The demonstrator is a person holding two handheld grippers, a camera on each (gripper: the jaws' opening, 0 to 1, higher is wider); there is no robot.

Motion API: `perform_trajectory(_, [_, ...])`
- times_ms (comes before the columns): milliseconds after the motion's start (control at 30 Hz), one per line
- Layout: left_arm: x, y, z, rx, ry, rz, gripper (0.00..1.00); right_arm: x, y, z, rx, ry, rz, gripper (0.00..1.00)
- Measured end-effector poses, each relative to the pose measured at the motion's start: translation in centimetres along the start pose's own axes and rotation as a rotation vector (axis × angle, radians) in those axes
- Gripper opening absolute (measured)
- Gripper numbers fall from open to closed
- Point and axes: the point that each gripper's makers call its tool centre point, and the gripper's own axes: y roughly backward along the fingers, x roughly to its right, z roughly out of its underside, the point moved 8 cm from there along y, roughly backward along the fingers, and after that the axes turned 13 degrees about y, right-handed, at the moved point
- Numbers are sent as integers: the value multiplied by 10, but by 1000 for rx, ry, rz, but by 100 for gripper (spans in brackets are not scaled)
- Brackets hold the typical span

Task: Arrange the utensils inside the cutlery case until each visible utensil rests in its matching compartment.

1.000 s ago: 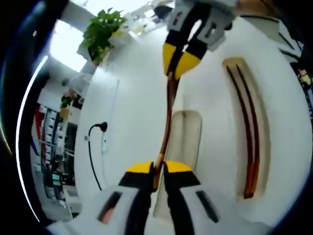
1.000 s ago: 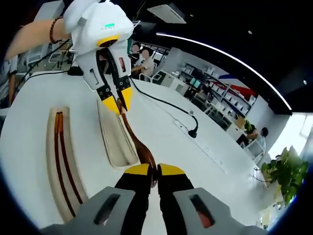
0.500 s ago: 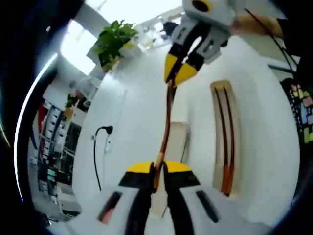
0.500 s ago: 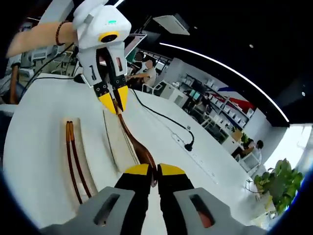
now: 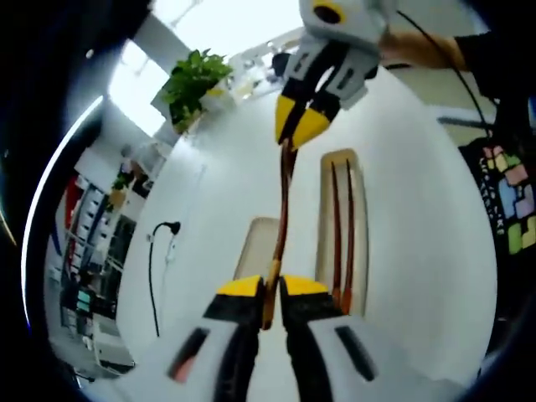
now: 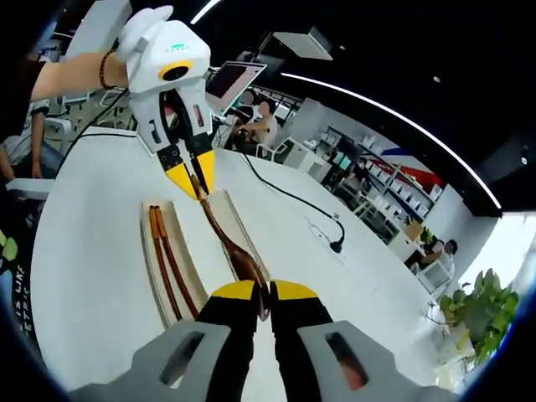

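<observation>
- A wooden spoon (image 5: 283,209) hangs above the tabletop (image 5: 218,184), each hand-held gripper clenched on one end: left (image 5: 272,289), right (image 6: 258,291).
- Below, the cutlery case (image 6: 155,260) holds two chopsticks (image 6: 167,260) in one compartment.

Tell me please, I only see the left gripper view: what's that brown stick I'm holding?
Observer: It's a wooden spoon. Its wide scoop end is pinched between the fingers of the right gripper.
Operator: What's behind my left gripper?
Observer: Behind the left gripper, people sit at desks near a screen.
Operator: Is anything on the arm holding it?
Observer: Yes, a dark bead bracelet sits on the wrist.
</observation>
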Motion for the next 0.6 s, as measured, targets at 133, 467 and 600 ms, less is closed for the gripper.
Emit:
perform_trajectory(133, [9,-1,9,10,56,3,8,-10,2,0,-16,-10,-34,4])
perform_trajectory(467, [20,-3,23,35,267,90,10,-27,13,1,-43,-76,-100,4])
perform_trajectory(600, [27,-3,27,26,286,109,10,-32,13,4,-45,-88,-126,4])
